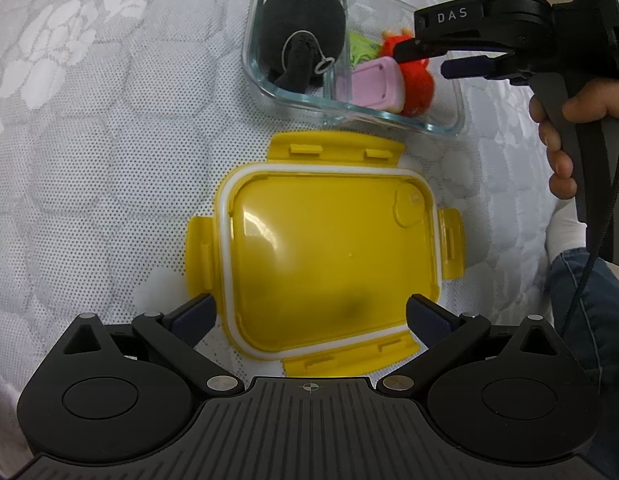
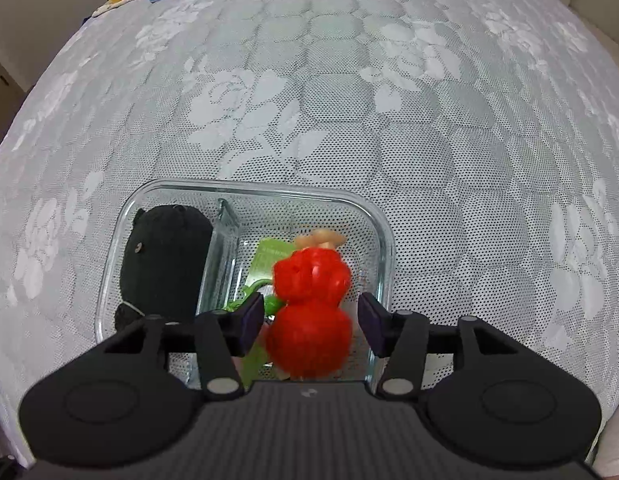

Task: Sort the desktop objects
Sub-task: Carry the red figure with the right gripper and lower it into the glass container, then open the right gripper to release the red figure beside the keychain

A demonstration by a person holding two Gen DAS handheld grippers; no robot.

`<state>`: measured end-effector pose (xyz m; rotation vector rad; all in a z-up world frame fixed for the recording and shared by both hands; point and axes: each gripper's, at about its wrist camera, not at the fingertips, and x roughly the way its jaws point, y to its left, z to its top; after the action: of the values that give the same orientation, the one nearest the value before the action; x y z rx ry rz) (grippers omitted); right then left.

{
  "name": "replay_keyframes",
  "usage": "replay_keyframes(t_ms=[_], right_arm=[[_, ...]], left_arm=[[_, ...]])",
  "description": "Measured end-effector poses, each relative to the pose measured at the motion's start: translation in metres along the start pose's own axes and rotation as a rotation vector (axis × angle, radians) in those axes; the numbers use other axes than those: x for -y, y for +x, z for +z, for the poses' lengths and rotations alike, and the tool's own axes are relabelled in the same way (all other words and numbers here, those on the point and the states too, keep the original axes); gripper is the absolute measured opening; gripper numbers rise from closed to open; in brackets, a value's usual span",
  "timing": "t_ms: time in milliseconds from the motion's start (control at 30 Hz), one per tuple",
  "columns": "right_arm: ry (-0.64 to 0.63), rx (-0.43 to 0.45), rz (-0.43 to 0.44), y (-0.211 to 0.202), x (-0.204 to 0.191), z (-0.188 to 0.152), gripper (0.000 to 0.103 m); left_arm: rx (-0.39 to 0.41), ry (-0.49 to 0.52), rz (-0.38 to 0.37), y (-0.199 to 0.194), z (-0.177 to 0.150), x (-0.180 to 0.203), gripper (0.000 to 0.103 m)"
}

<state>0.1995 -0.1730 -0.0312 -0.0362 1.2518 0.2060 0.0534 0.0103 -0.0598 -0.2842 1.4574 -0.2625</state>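
The right gripper (image 2: pixel 309 316) hangs over the glass container (image 2: pixel 383 240) with its jaws partly apart and the red toy (image 2: pixel 307 304) between them, clear of both pads, lying in the right compartment on a green item (image 2: pixel 269 258) and a pink case (image 1: pixel 375 82); a black plush toy (image 2: pixel 165 264) fills the left compartment beyond the glass divider. The left gripper (image 1: pixel 309 316) stands wide open and empty above the yellow lid (image 1: pixel 329 256), which lies underside up on the quilted white cover (image 2: pixel 349 100) just beside the container.
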Motion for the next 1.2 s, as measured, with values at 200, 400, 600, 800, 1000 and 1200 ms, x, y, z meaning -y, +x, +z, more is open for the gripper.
replay_keyframes(t_ms=[200,400,600,800,1000,1200], right_arm=[[-0.031,0.09,0.024,-0.027,-0.005,0.002,0.047],[-0.026,-0.015,0.102,-0.018,-0.013,-0.004,0.047],[-0.125,-0.006,0.109,-0.008,-0.029,-0.009,0.041],[-0.185,-0.052,0.092,0.008,-0.043,-0.015,0.026],[-0.137,0.027,0.106,-0.008,-0.036,-0.009,0.025],[-0.071,0.08,0.087,-0.008,-0.029,-0.011,0.024]], left_arm=[[0.026,0.01,0.02,-0.002,0.001,0.0,0.103],[0.03,0.002,0.031,-0.002,0.003,-0.002,0.103],[0.014,0.004,0.017,0.0,0.001,-0.001,0.103],[0.013,0.0,0.015,-0.001,0.001,-0.002,0.103],[0.017,0.007,0.013,-0.002,0.001,-0.001,0.103],[0.011,0.007,0.02,0.0,0.001,-0.002,0.103]])
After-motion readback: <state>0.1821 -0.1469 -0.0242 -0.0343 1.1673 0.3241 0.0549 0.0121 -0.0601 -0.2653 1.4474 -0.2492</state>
